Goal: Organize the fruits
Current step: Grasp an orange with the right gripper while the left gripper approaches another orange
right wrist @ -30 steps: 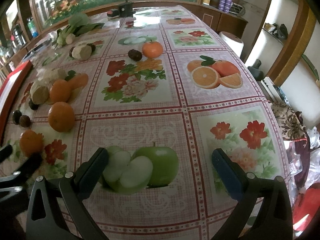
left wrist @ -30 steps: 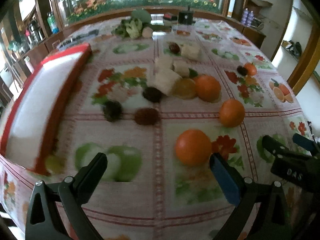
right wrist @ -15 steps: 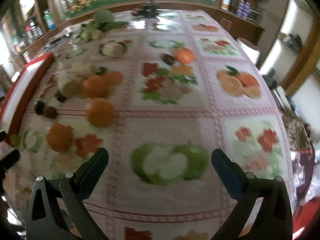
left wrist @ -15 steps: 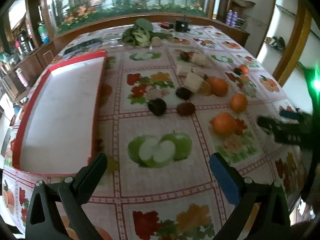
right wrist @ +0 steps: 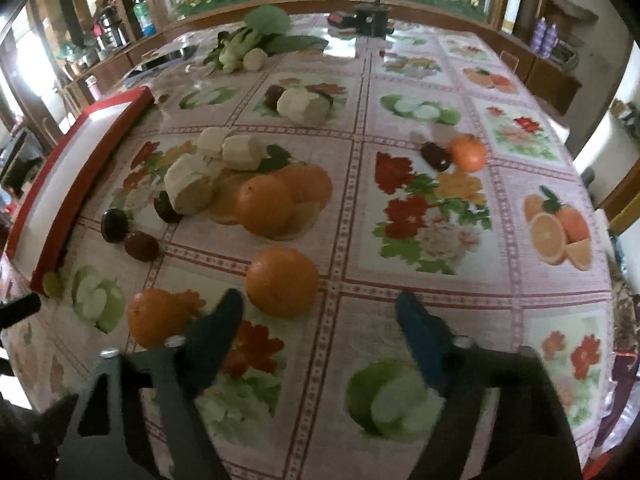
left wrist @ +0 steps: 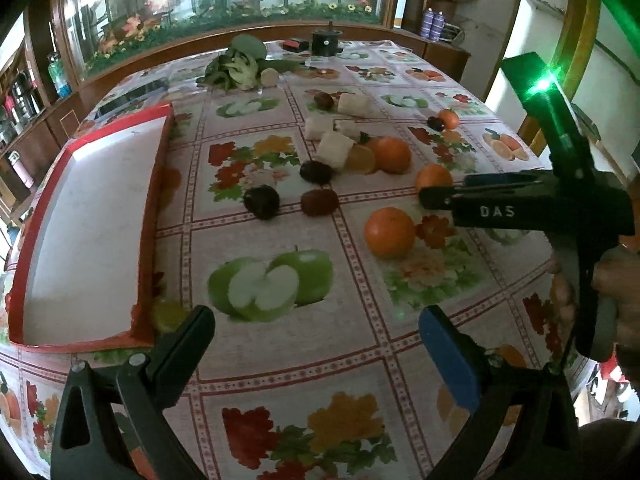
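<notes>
Several oranges lie on the fruit-print tablecloth: a near orange (left wrist: 389, 232) (right wrist: 158, 318), a second orange (left wrist: 433, 178) (right wrist: 282, 282), a third orange (left wrist: 392, 155) (right wrist: 264, 205) and a small far orange (right wrist: 467, 153). Dark plums (left wrist: 262, 202) (right wrist: 115, 225) and pale cut chunks (left wrist: 336, 149) (right wrist: 192, 184) lie among them. My left gripper (left wrist: 316, 338) is open and empty above the printed apple. My right gripper (right wrist: 320, 312) is open and empty, just short of the second orange; it shows side-on in the left wrist view (left wrist: 440, 196).
A red-rimmed white tray (left wrist: 156, 184) (right wrist: 76, 168) lies at the left. Green leafy vegetables (left wrist: 236, 68) (right wrist: 240, 46) and a black pot (left wrist: 326, 42) stand at the far end. The table edge drops off at the right.
My left gripper has pulled back and to the left, so the tray now shows in full. My right gripper has moved left and forward, up to the oranges. Both stayed open.
</notes>
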Demonstrator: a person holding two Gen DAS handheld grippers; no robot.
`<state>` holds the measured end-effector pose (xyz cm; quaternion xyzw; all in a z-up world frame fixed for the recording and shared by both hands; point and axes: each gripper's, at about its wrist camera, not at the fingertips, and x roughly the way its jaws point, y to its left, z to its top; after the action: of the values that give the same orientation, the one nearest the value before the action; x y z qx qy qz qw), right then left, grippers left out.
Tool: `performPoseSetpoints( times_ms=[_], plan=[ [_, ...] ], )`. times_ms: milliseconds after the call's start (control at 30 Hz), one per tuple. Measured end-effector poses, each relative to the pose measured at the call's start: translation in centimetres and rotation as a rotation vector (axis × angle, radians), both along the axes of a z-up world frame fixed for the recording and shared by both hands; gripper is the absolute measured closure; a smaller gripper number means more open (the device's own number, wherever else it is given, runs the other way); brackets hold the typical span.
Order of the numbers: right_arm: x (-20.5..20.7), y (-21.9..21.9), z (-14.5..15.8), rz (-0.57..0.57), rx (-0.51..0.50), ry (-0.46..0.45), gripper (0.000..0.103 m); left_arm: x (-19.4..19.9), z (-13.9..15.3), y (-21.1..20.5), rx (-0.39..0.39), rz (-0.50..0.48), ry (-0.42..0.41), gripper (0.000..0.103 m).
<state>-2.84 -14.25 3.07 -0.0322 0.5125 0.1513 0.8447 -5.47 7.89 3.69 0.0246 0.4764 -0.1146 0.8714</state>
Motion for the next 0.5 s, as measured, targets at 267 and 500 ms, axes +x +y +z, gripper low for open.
performPoseSetpoints(
  times_ms=[267,500],
  plan=[
    [-0.2,1.2,0.2,0.065,0.049,-0.013,0.070,0.8,0.4,-1.2,-0.028,0.007,0.011,0.000],
    [-1.3,-0.7,1.2,0.052,0.064,-0.045,0.070,2.2,0.0,-2.7,-0.083,0.031,0.036,0.000]
  ],
)
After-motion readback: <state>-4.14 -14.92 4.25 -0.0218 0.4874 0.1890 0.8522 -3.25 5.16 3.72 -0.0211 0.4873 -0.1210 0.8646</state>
